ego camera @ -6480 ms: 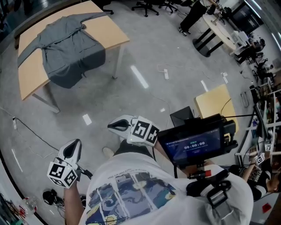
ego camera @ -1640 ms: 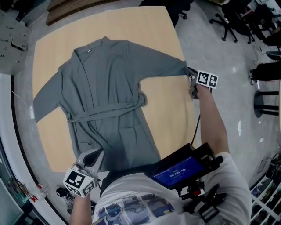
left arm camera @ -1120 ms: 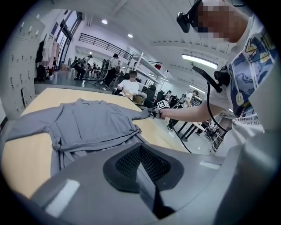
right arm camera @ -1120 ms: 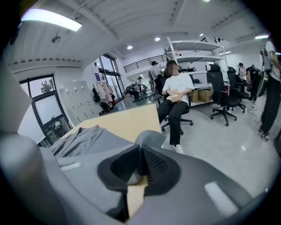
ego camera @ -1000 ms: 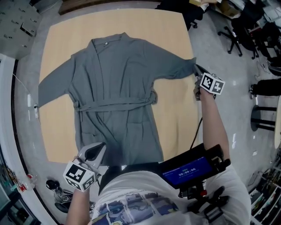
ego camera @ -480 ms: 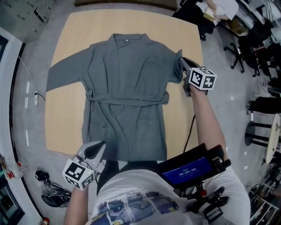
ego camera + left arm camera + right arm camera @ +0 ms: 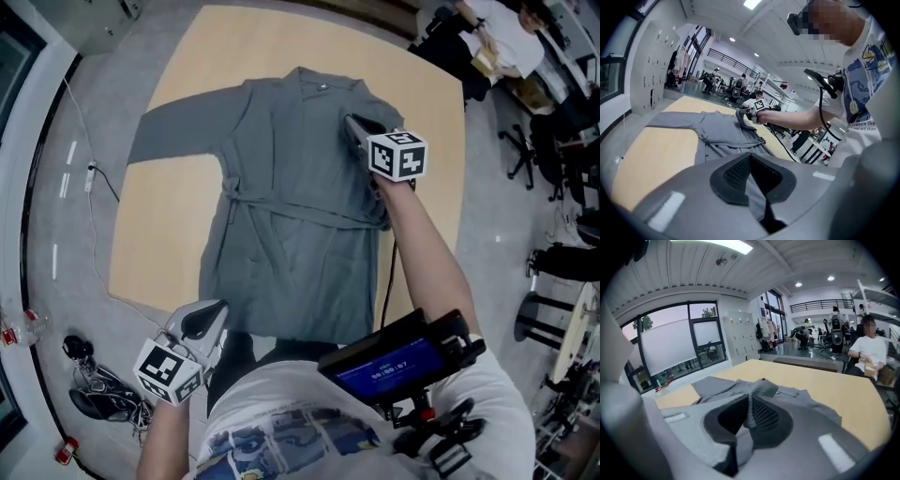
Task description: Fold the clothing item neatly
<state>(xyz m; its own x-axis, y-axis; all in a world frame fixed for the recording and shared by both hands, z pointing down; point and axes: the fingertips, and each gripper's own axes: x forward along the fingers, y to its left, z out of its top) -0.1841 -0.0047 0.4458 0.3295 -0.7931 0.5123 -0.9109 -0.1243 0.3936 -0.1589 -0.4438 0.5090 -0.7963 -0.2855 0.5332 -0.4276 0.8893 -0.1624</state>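
A grey robe (image 7: 291, 234) lies face up on the wooden table (image 7: 169, 216), belt tied at the waist, its left sleeve (image 7: 178, 122) spread out flat. My right gripper (image 7: 352, 127) is shut on the right sleeve's cuff (image 7: 763, 389) and holds it over the robe's chest, the sleeve doubled back inward. In the right gripper view the fabric sits pinched between the pads of the right gripper (image 7: 751, 405). My left gripper (image 7: 212, 317) hangs shut and empty at the table's near edge, just left of the robe's hem. The left gripper view shows the robe (image 7: 722, 131) beyond the left gripper (image 7: 751, 159).
A cable (image 7: 94, 169) trails on the floor left of the table, and dark gear (image 7: 94, 398) lies at the lower left. Office chairs (image 7: 553, 141) stand to the right. A screen rig (image 7: 394, 361) hangs on my chest. A seated person (image 7: 868, 350) is beyond the table.
My right gripper has carried the sleeve cuff from the table's right edge leftward over the robe's chest. The left gripper has stayed shut by my side.
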